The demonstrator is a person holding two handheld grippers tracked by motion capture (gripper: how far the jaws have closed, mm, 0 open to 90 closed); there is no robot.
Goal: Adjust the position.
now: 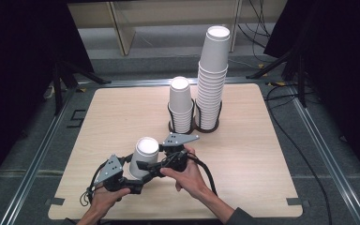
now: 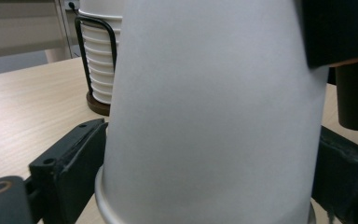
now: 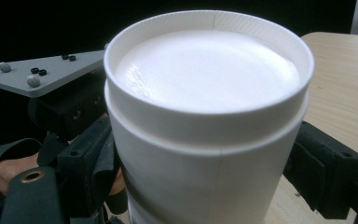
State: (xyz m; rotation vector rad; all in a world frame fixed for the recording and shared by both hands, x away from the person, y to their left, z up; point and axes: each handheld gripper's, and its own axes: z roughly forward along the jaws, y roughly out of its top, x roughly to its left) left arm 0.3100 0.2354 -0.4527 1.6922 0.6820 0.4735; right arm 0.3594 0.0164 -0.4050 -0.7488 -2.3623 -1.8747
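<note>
Between the 2 grippers, near the front of the table [image 1: 122,108], stands an upside-down white paper cup [image 1: 144,157]; the right gripper view shows a second cup nested beneath its top one, a rim line showing just below the upper base.

The left gripper [image 1: 138,180] reaches in low from the cup's near left, and the left gripper view shows its 2 black jaws at either side of the wide bottom rim of the cup [image 2: 214,116]. The left pad lies against the cup wall; I cannot tell whether both pads press on it.

The right gripper [image 1: 161,157] comes in from the cup's right, higher up. In the right gripper view its jaws flank the cup [image 3: 209,121] near the top, close against the wall on both sides, though true pressing is not certain.

Beyond both grippers, well apart toward the far edge, 2 black wire holders stand side by side, touching. The short stack [image 1: 181,105] fills the left one, the tall stack [image 1: 212,75] the right.

Open tabletop lies to either side of the grippers and between them and the holders. The near table edge is just behind the hands.
</note>
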